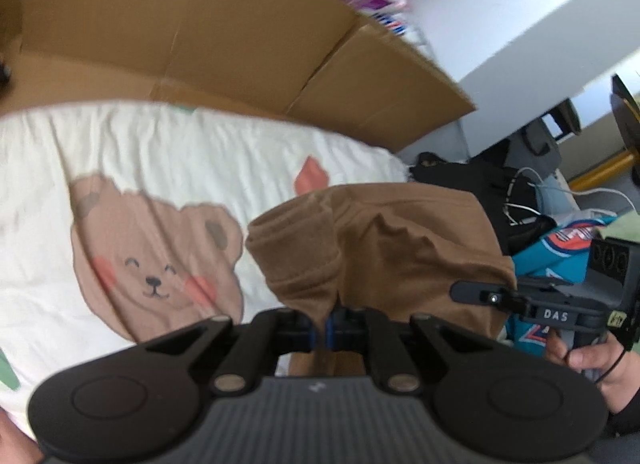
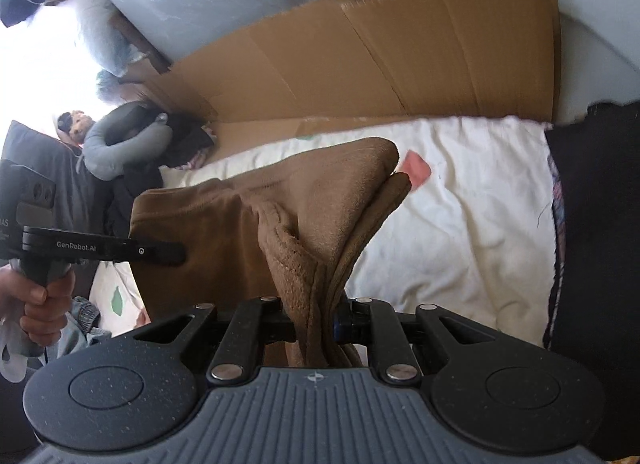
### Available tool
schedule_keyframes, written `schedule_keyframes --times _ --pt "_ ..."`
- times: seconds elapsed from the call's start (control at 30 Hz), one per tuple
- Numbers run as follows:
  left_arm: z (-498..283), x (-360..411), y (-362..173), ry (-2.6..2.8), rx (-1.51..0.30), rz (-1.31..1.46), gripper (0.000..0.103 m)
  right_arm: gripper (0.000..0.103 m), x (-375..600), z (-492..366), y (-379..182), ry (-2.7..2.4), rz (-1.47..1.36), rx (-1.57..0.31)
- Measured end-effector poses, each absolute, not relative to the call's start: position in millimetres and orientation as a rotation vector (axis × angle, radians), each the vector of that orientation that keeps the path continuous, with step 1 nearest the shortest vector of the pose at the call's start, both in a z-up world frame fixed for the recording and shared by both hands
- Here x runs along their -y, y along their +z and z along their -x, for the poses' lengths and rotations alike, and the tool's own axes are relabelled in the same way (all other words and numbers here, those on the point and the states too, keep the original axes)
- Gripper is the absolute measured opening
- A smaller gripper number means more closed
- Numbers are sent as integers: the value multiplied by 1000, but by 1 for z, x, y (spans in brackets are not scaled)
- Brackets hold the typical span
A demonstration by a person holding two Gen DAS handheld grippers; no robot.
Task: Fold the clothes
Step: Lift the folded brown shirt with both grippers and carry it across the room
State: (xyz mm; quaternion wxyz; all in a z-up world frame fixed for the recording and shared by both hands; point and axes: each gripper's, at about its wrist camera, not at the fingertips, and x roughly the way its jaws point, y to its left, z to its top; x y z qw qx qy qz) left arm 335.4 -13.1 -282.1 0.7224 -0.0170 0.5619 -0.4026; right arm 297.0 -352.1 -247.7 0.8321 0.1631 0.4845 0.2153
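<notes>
A: Where is the brown garment?
B: Raised above the cream bear-print sheet, stretched between the 2 grippers.
A: Left gripper?
B: Clamped tight on a thin edge of it.
A: Right gripper?
B: Gripping a thick bunched fold, cardboard on the far side.

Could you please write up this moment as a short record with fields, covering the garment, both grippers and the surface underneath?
garment: brown garment, bunched, hanging between both grippers
left gripper: shut on a thin pinch of the fabric
right gripper: shut on a thick bunch of the fabric
surface: white bear-print sheet
backdrop: cardboard panels standing behind the sheet
</notes>
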Motion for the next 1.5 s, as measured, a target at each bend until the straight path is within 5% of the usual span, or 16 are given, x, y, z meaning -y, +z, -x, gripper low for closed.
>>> schedule_keyframes --times 0.87,1.5 --pt "-264 39 40 -933 -806 -20 4 13 392 -233 73 359 -285 -673" --pt "-198 46 158 -1020 -668 -13 4 13 420 -156 218 309 -227 -531"
